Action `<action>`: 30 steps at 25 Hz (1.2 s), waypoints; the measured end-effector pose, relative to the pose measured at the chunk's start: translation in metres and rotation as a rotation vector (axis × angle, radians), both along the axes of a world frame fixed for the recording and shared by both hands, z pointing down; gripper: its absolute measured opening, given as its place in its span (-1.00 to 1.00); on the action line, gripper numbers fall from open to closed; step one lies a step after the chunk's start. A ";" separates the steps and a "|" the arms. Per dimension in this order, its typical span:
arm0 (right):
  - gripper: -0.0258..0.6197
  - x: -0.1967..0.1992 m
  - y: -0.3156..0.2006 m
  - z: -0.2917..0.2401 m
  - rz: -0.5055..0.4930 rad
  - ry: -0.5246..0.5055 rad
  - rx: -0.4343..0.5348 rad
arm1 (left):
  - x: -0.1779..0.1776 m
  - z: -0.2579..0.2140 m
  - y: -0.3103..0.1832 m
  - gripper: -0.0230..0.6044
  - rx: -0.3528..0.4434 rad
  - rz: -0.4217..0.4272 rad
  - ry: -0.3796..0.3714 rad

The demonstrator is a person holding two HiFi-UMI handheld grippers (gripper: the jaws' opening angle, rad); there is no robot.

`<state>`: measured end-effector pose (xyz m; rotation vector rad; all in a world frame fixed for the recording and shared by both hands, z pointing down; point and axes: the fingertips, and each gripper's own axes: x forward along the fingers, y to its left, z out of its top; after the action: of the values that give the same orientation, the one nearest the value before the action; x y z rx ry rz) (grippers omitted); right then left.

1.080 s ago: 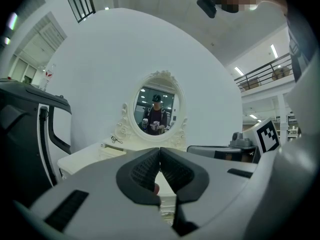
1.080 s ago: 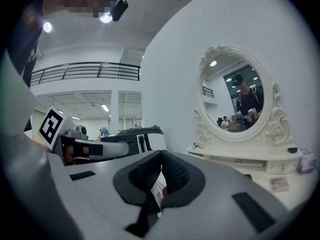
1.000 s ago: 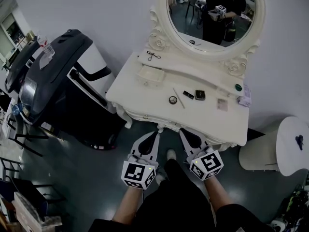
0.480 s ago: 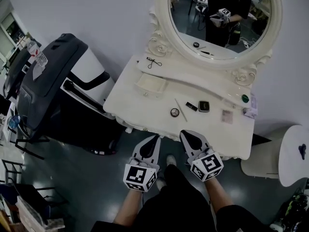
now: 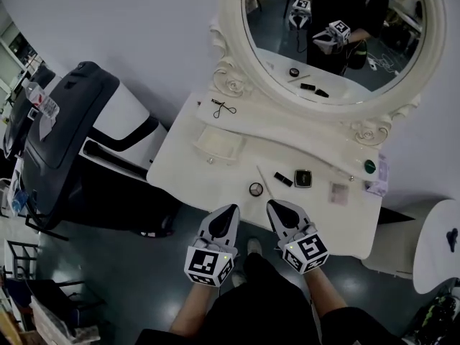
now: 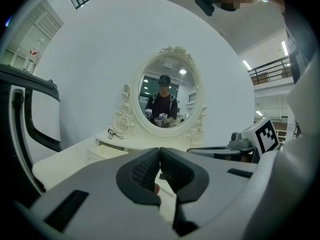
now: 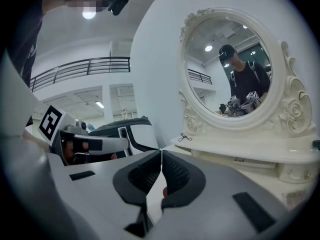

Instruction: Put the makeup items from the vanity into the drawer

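Observation:
On the white vanity lie a small round compact, a thin stick, a dark tube, a square black compact and a flat packet. An eyelash curler rests on the raised shelf. A small drawer stands pulled open at the left. My left gripper and right gripper hover side by side at the vanity's front edge, both shut and empty, a little short of the round compact. Both pairs of tips meet in the left gripper view and the right gripper view.
A large oval mirror in a carved frame backs the vanity. A dark and white machine stands close on the left. A round white stool sits at the right. A green knob and a small box sit on the vanity's right end.
Both grippers have moved forward to the vanity's front edge, still shut. The vanity and mirror now appear nearer and larger in the head view.

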<state>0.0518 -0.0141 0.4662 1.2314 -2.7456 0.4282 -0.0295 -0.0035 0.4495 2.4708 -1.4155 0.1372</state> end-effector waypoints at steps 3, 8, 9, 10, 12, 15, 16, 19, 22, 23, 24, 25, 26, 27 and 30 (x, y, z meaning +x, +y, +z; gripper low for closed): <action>-0.86 0.003 -0.013 0.005 -0.015 0.002 -0.011 | 0.002 0.004 -0.013 -0.88 -0.007 -0.015 -0.008; -0.86 0.001 -0.027 0.014 -0.026 0.005 -0.036 | 0.001 0.016 -0.029 -0.88 -0.028 -0.024 -0.024; -0.86 0.001 -0.029 0.016 -0.025 0.007 -0.041 | 0.001 0.020 -0.032 -0.88 -0.031 -0.020 -0.030; -0.86 0.000 -0.032 0.020 -0.022 0.011 -0.047 | 0.001 0.023 -0.035 -0.88 -0.033 -0.015 -0.035; -0.85 -0.002 -0.036 0.027 -0.016 0.021 -0.057 | -0.001 0.030 -0.040 -0.88 -0.035 -0.006 -0.039; -0.85 -0.005 -0.042 0.040 -0.011 0.044 -0.078 | -0.004 0.040 -0.049 -0.88 -0.045 0.006 -0.038; -0.85 -0.006 -0.045 0.045 -0.007 0.056 -0.085 | -0.005 0.044 -0.052 -0.88 -0.050 0.012 -0.038; -0.85 -0.010 -0.054 0.064 0.009 0.098 -0.115 | -0.008 0.058 -0.062 -0.88 -0.066 0.034 -0.039; -0.75 -0.014 -0.063 0.088 0.018 0.142 -0.163 | -0.012 0.072 -0.070 -0.88 -0.082 0.047 -0.033; -0.66 -0.016 -0.065 0.097 0.018 0.158 -0.180 | -0.014 0.076 -0.072 -0.88 -0.088 0.049 -0.031; -0.62 -0.017 -0.068 0.106 0.017 0.176 -0.197 | -0.016 0.081 -0.073 -0.88 -0.093 0.050 -0.029; -0.59 -0.018 -0.071 0.115 0.015 0.197 -0.211 | -0.018 0.085 -0.075 -0.88 -0.098 0.050 -0.027; -0.54 -0.020 -0.073 0.123 0.010 0.221 -0.222 | -0.019 0.089 -0.076 -0.88 -0.103 0.050 -0.025; -0.50 -0.021 -0.076 0.131 0.002 0.246 -0.233 | -0.020 0.094 -0.077 -0.88 -0.110 0.049 -0.023; -0.32 -0.030 -0.082 0.152 -0.037 0.320 -0.263 | -0.024 0.107 -0.079 -0.88 -0.127 0.045 -0.018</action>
<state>0.0216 -0.0960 0.6178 1.0760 -2.3531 0.5177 -0.0538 -0.0827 0.5561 2.4044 -1.3157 0.2521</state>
